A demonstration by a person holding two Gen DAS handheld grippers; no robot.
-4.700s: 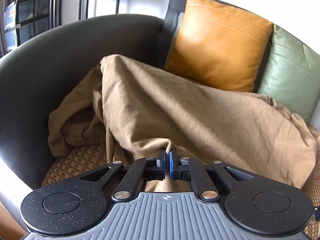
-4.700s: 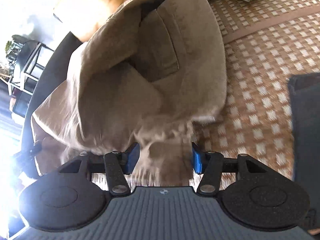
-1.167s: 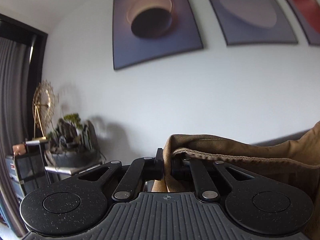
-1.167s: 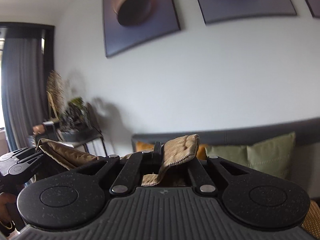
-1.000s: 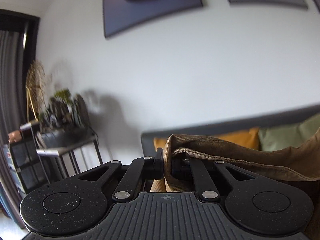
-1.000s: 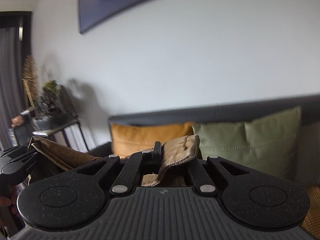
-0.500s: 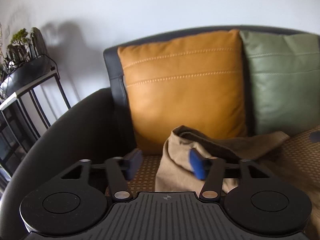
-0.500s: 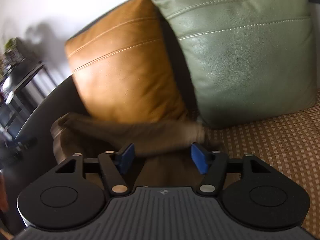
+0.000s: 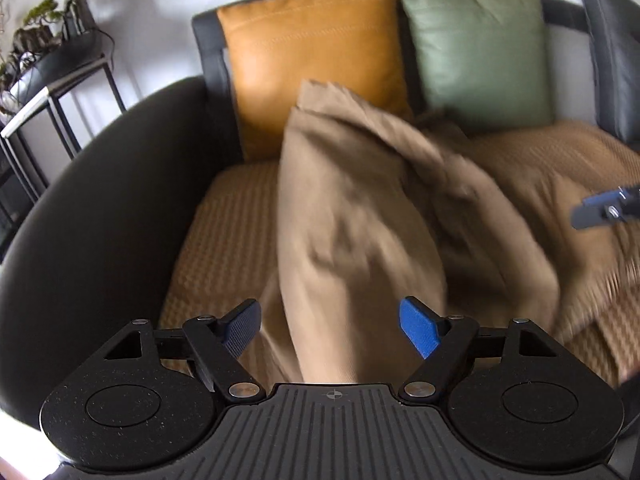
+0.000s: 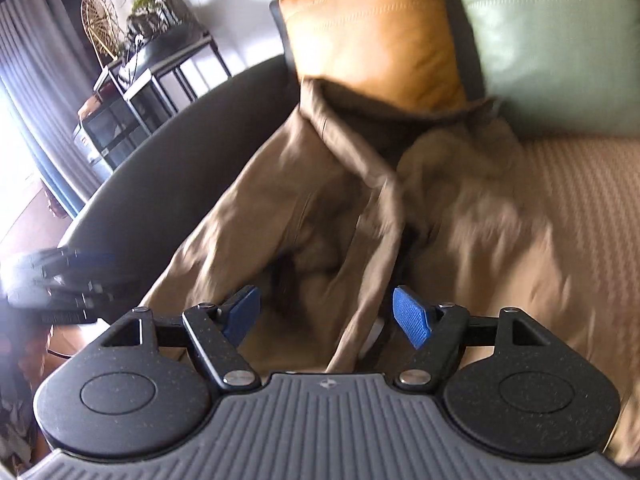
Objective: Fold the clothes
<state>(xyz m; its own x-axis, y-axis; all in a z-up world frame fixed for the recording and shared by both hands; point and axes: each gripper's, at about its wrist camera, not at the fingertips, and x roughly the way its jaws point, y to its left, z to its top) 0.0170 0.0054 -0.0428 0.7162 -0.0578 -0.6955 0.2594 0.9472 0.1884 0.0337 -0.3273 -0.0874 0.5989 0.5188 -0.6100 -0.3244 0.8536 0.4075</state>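
Note:
A tan jacket [image 9: 360, 216] lies spread and rumpled on the sofa seat, its top edge resting against the orange cushion [image 9: 316, 52]. In the right wrist view the same jacket [image 10: 360, 208] shows its collar and open front. My left gripper [image 9: 334, 330] is open just above the garment's near end, its blue pads apart with loose cloth between them. My right gripper [image 10: 328, 312] is also open over the jacket's front edge. Its blue fingertip [image 9: 596, 208] shows at the right edge of the left wrist view. The image is blurred by motion.
A green cushion [image 9: 476, 48] leans beside the orange one. The dark sofa armrest [image 9: 100, 208] curves along the left. The seat has a woven tan cover [image 9: 216, 248]. A black metal side table with plants [image 10: 160, 60] stands beyond the armrest.
Both grippers held the jacket up high, swung it down onto the sofa, then opened and let it go. The jacket now lies on the seat.

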